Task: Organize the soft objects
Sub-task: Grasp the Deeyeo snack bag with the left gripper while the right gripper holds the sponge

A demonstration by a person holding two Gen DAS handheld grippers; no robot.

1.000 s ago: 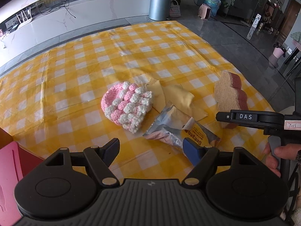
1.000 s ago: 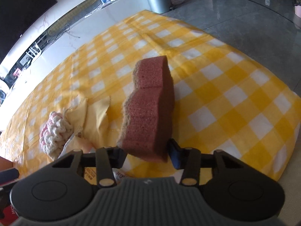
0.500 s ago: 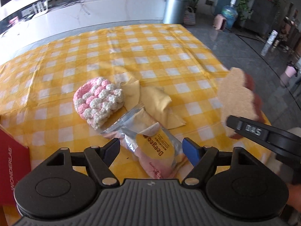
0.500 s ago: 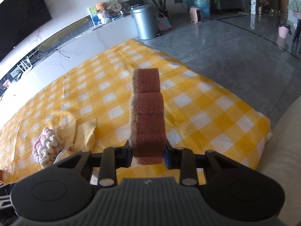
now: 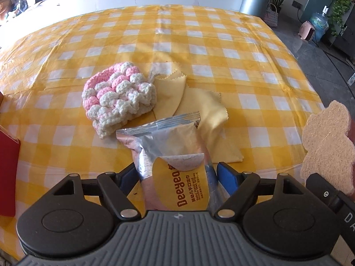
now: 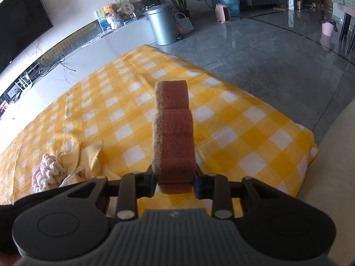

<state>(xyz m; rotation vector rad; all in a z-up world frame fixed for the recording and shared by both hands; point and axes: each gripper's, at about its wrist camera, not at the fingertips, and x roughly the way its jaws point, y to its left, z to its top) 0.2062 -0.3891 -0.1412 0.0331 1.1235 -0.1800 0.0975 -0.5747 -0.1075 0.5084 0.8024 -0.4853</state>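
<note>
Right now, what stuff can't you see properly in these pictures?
- Wet wipes pack: in the left wrist view its near end hides behind the left gripper, whose fingers straddle it without pressing.
- Red box: cut off by the left edge of that view.
- Yellow cloth: partly under the crocheted pouch and the pack.
- Sponge: in the right wrist view the right gripper, shut on it, hides its bottom end.

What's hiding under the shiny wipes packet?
The wipes packet lies on a yellow cloth, covering part of it. The rest sits on the checked tablecloth. Anything else underneath is hidden.
</note>
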